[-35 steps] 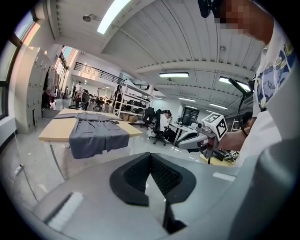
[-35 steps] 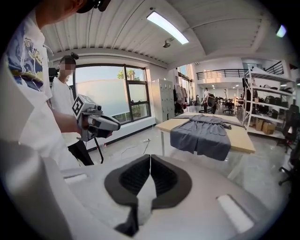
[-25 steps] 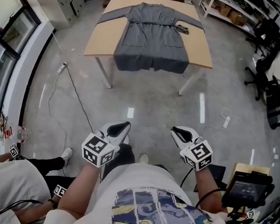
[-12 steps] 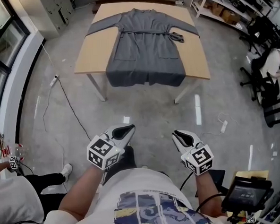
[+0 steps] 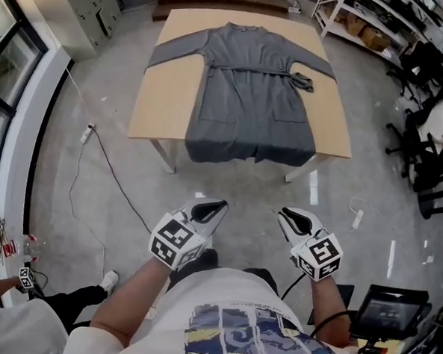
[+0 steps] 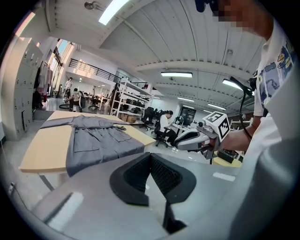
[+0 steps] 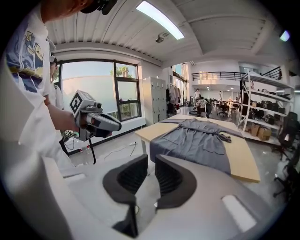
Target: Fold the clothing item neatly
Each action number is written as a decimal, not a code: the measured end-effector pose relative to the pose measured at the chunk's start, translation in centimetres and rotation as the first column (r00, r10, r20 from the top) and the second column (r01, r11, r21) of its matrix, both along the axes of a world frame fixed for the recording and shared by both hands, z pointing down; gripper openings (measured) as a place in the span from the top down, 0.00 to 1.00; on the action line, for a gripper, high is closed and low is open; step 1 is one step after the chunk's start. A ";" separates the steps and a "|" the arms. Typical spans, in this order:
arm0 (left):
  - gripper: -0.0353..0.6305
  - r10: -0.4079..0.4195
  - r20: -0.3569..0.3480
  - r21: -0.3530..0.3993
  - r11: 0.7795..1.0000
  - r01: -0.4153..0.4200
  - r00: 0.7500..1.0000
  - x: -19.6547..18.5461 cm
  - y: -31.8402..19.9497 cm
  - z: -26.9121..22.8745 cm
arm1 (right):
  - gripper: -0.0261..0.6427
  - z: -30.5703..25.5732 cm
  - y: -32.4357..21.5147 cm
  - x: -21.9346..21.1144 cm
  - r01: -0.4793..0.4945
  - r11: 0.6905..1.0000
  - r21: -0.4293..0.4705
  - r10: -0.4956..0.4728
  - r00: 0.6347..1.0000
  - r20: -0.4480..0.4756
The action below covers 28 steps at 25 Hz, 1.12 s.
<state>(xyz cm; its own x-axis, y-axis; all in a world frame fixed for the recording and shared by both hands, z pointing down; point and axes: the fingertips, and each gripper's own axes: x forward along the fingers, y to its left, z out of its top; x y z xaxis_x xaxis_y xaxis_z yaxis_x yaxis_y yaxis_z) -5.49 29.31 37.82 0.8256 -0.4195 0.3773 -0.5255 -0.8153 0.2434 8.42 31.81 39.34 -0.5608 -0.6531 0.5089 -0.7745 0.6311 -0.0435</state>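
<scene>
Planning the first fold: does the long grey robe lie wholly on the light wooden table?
No, the hem of the long grey robe hangs over the near edge of the light wooden table.

Left gripper (image 5: 217,206) and right gripper (image 5: 286,213) point forward and slightly down, side by side. Left jaws are together, empty; right jaws have just been opening, narrowly apart, nothing between.

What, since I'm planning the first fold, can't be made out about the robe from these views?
- Hem of the robe, head view: drapes over the table edge, back face hidden.
- Belt end, head view: too small to tell whether it is knotted.
- Underside of the robe, every view: lies against the tabletop.
</scene>
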 end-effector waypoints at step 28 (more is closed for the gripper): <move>0.94 -0.203 0.018 -0.017 0.979 0.203 0.979 5.5 -7.2 -0.1 | 0.89 1.9 -10.3 4.9 0.218 0.976 -0.031 -0.216 0.975 0.047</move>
